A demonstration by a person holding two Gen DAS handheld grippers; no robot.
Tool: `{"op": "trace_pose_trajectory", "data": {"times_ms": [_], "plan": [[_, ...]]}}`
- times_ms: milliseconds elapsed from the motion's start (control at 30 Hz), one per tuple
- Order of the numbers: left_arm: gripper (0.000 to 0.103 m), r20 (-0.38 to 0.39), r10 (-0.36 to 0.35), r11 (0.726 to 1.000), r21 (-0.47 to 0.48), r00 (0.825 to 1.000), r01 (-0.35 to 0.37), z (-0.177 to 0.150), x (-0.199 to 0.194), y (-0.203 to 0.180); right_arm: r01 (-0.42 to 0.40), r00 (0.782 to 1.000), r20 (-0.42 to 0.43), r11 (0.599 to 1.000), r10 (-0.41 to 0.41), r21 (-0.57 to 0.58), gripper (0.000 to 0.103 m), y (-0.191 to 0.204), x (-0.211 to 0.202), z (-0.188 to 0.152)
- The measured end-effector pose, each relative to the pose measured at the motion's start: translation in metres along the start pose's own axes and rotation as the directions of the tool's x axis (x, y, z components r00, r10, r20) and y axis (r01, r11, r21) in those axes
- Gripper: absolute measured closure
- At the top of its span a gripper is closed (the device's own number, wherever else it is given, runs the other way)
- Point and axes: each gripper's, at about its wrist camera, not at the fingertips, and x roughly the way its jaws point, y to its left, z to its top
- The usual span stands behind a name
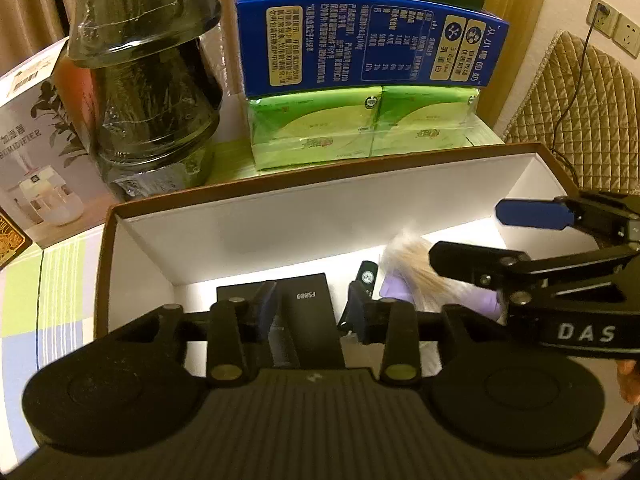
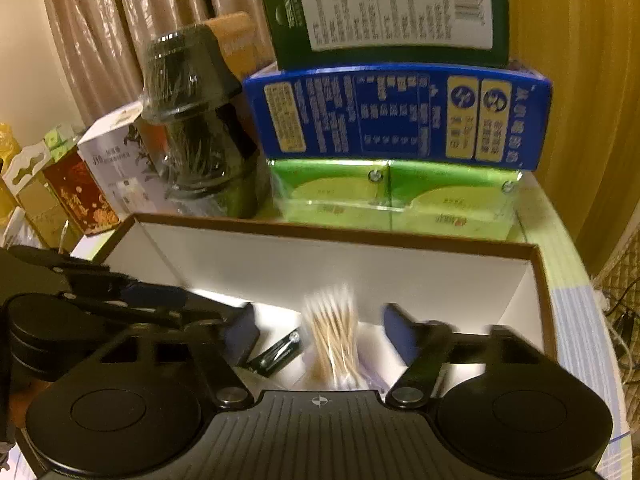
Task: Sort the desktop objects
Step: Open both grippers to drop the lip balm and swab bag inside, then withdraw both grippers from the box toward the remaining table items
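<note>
Cotton swabs (image 2: pixel 332 332), a bundle in a clear packet, stand between the spread fingers of the right gripper (image 2: pixel 320 332), inside the brown-rimmed white box (image 2: pixel 328 236); the jaws are wide and neither blue pad appears to touch the packet, though the picture is blurred by motion; in the left wrist view the same bundle (image 1: pixel 416 268) lies over something lilac (image 1: pixel 476 300) at the right end of the box (image 1: pixel 320 178), with the right gripper (image 1: pixel 484 236) reaching in above it. The left gripper (image 1: pixel 312 312) hangs over the box's left half, jaws narrow around a black slab marked FS889 (image 1: pixel 310 312); whether the pads actually press it I cannot tell. A small black clip-like item (image 1: pixel 366 276) lies on the white floor between the slab and the swabs; it shows too in the right wrist view (image 2: pixel 280 354), just left of the bundle. Behind the box stand green tissue packs (image 1: pixel 360 132), a blue carton (image 1: pixel 372 44) stacked on them, and film-wrapped dark pots (image 1: pixel 152 80) to the left; a humidifier box (image 1: pixel 40 152) sits further left.
</note>
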Motion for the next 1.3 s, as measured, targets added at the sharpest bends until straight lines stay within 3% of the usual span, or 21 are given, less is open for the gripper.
{"op": "trace_pose_trajectory", "data": {"times_ms": [133, 267, 400, 1000, 1300], "plan": [[0.064, 0.001, 0.012, 1.000, -0.004, 1.000, -0.012, -0.002, -0.005, 0.004, 0.007, 1.000, -0.019, 1.000, -0.008, -0.011, 0.025, -0.001, -0.004, -0.001], [0.053, 0.008, 0.029, 1.000, -0.012, 1.000, -0.029, -0.003, -0.013, 0.008, 0.012, 1.000, -0.028, 1.000, -0.012, -0.010, 0.012, -0.002, -0.013, -0.004], [0.039, 0.014, 0.040, 0.999, -0.011, 0.999, -0.040, -0.004, -0.021, 0.008, 0.024, 0.999, -0.034, 1.000, -0.025, -0.016, 0.009, -0.001, -0.022, -0.008], [0.020, 0.050, 0.072, 0.997, -0.019, 0.996, -0.071, -0.025, -0.080, -0.009, 0.039, 0.999, -0.029, 0.999, -0.039, 0.024, 0.002, 0.007, -0.080, -0.025], [0.020, 0.063, 0.086, 0.995, -0.052, 0.994, -0.083, -0.047, -0.109, -0.015, 0.050, 0.999, -0.002, 0.995, -0.050, 0.088, 0.002, 0.013, -0.111, -0.040]]}}
